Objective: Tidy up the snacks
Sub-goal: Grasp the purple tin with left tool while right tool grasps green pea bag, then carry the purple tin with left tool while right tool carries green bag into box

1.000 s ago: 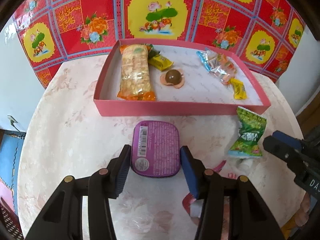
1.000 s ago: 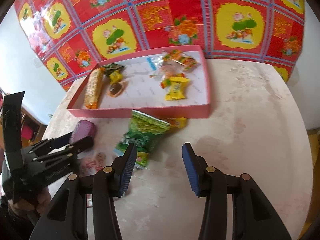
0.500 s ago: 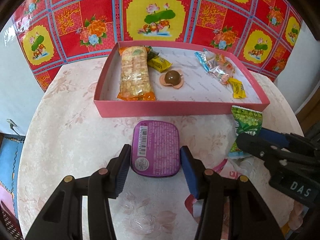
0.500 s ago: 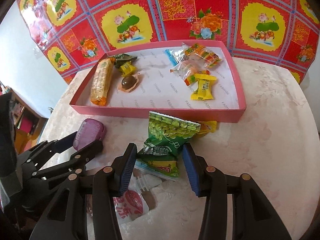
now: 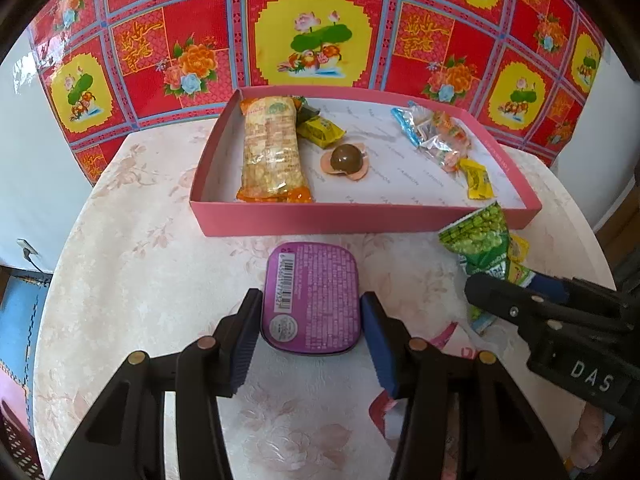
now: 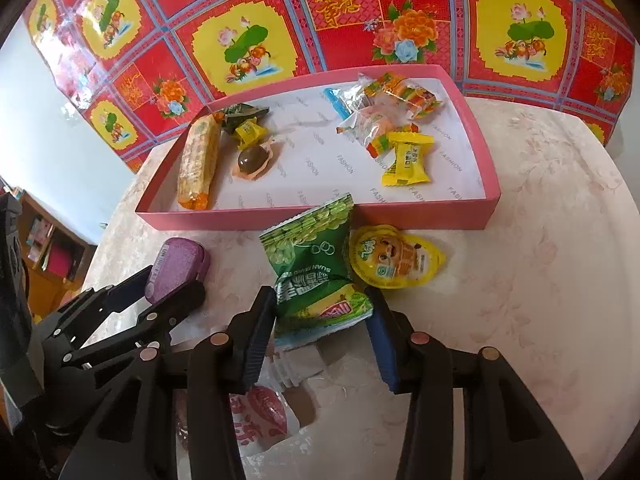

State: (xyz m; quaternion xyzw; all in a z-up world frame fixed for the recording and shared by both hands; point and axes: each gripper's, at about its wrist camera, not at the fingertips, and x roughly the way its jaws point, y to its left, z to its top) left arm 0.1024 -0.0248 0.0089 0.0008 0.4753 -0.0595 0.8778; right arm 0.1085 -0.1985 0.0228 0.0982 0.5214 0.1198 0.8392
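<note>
A pink tray point(image 5: 360, 222) holds a long cracker pack point(image 5: 271, 154), a chocolate ball point(image 5: 346, 159) and several wrapped candies. My left gripper point(image 5: 311, 328) is open, its pads on either side of a purple tin point(image 5: 312, 296) that lies flat on the table; the tin also shows in the right wrist view point(image 6: 176, 266). My right gripper point(image 6: 320, 320) is open around the lower end of a green pea snack bag point(image 6: 316, 268), which leans on the tray's front wall point(image 6: 400, 216). A yellow jelly cup point(image 6: 394, 258) lies beside the bag.
A pink-and-white pouch point(image 6: 264, 410) and a small white pack point(image 6: 298, 364) lie under my right gripper. The round table point(image 6: 540, 280) drops off at right and left. A red patterned sheet point(image 5: 320, 36) covers the wall behind the tray.
My right gripper has moved forward and left until the green bag sits between its fingers. The left gripper stays around the purple tin.
</note>
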